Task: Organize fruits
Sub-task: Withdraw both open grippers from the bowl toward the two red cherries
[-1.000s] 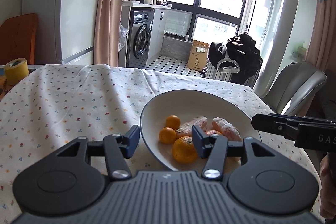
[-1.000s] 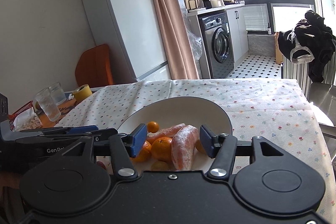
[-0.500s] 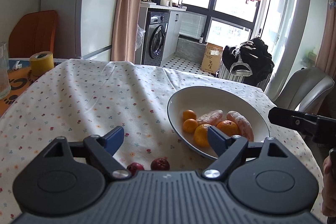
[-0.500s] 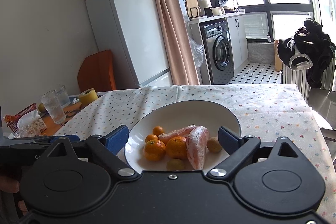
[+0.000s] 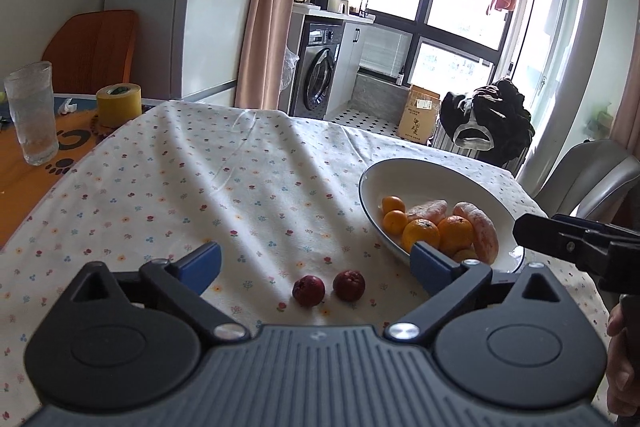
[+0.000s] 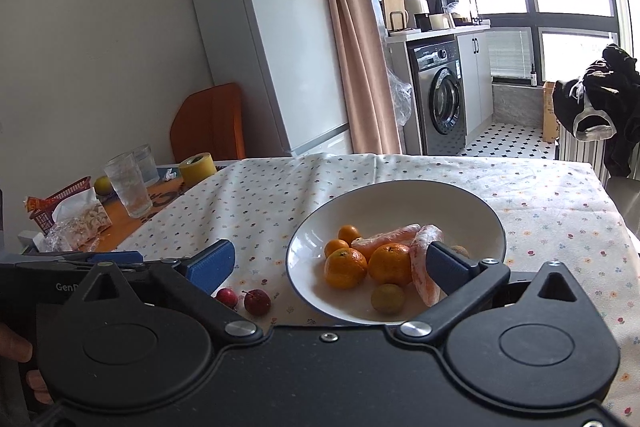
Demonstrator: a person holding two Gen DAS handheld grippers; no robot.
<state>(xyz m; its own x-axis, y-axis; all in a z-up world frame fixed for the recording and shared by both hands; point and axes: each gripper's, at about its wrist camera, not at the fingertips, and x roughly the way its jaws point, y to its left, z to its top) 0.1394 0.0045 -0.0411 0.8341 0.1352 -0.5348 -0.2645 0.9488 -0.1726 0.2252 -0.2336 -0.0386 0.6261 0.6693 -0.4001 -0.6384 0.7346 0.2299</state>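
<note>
Fruits: mandarins [image 6: 345, 267] piled in white bowl [image 6: 472, 205], two red fruits [image 5: 329, 287] on counter [image 5: 240, 179] beside it | left gripper [image 5: 316, 265] fingers spread, empty | right gripper [image 6: 328, 263] fingers spread, empty

Right tongs [image 6: 328, 267] spread wide over bowl [image 6: 472, 203]; red fruits [image 6: 257, 301] beside.

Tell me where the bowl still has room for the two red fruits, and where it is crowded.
The bowl is bare across its far half. Its near half is crowded with oranges and wrapped fruit. Both red fruits lie on the tablecloth, whose far stretch is bare.
</note>
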